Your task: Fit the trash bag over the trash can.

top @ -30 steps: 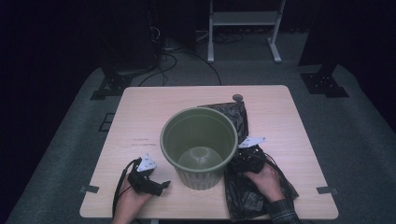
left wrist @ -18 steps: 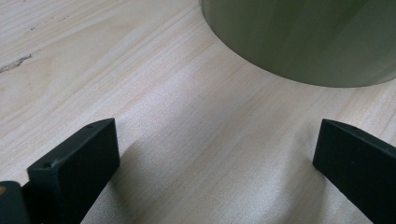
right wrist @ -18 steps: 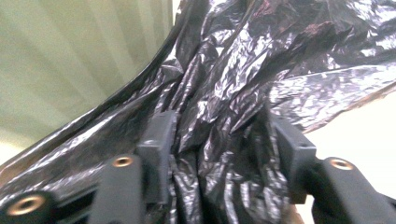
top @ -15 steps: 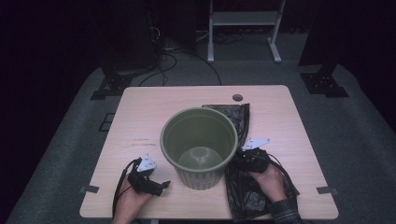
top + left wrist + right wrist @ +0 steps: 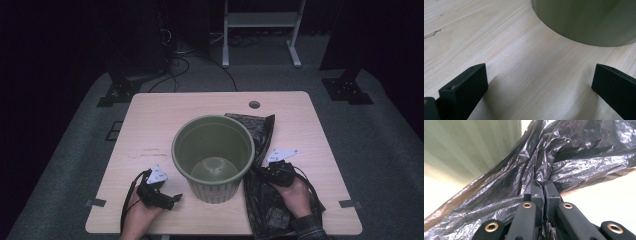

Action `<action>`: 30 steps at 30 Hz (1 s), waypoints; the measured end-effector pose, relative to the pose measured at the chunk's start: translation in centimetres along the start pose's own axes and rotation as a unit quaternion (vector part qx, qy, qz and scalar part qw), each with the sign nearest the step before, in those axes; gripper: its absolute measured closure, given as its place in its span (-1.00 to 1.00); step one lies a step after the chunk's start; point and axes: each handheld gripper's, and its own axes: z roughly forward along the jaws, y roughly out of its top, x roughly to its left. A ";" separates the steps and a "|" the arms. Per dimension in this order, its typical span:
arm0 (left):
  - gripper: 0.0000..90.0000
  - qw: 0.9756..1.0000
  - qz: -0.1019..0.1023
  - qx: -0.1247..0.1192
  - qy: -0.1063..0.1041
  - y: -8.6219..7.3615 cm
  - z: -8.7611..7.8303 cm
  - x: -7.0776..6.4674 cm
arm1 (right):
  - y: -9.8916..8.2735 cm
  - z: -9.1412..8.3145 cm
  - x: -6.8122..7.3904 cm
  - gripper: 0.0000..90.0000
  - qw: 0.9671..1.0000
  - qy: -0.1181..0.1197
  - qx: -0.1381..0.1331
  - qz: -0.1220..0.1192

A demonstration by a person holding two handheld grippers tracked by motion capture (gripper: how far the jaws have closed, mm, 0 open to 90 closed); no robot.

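On the pale wooden bench an empty green bin stands upright near the middle, and a crumpled black bin bag lies flat just to its right, running from behind the bin toward the near edge. The right claw has just been closing, and in the right gripper view its jaws now stand pressed together with a gathered fold of the bag's film pinched between them — the plastic puckers and fans out from the pinch point. From above, that claw sits low over the bag, right beside the bin's wall. The left claw rests on the bench at the near left, jaws wide apart with nothing but bare wood between them; the bin's lower wall curves just ahead of it.

By my reading, the work in hand is lining the bin, and this is the first step: getting a hold on the bag. Next, the pinched fold probably has to be lifted clear of the bench so the film hangs free, and the idle left claw would need to come across and find a second layer or edge — a single pinch cannot open the mouth. The film is thin and clingy, so the layers may stick together, and the light bin could shift if the bag drags against it.
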 end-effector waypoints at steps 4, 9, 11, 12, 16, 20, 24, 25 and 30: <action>-1.00 1.000 0.000 0.000 0.000 0.0 0.0 0.0 | 0.3 -1.3 0.3 0.96 0.999 0.034 -0.024 0.005; -1.00 1.000 0.000 0.000 0.000 0.0 0.0 0.0 | 0.9 -2.9 1.0 0.96 0.998 0.053 -0.041 -0.012; -1.00 1.000 0.000 0.000 0.000 0.0 0.0 0.0 | 1.1 -3.5 1.1 0.96 0.996 0.066 -0.050 -0.013; -1.00 1.000 0.000 0.000 0.000 0.0 0.0 0.0 | 1.2 -3.8 1.0 0.96 0.996 0.075 -0.056 -0.013; -1.00 1.000 0.000 0.000 0.000 0.0 0.0 0.0 | 1.4 -4.9 0.9 0.96 0.992 0.099 -0.079 -0.011; -1.00 1.000 -0.001 0.000 0.000 0.0 0.0 0.0 | 2.0 -5.8 0.9 0.96 0.989 0.115 -0.093 -0.019; -1.00 1.000 -0.001 0.000 0.000 0.0 0.0 0.0 | 2.9 -6.8 1.2 0.96 0.985 0.130 -0.106 -0.038; -1.00 1.000 -0.001 0.000 0.000 0.0 0.0 0.0 | 3.0 -7.0 1.3 0.96 0.985 0.131 -0.107 -0.043; -1.00 1.000 -0.001 0.000 0.000 0.0 0.0 0.0 | 4.0 -8.2 1.8 0.96 0.981 0.142 -0.116 -0.066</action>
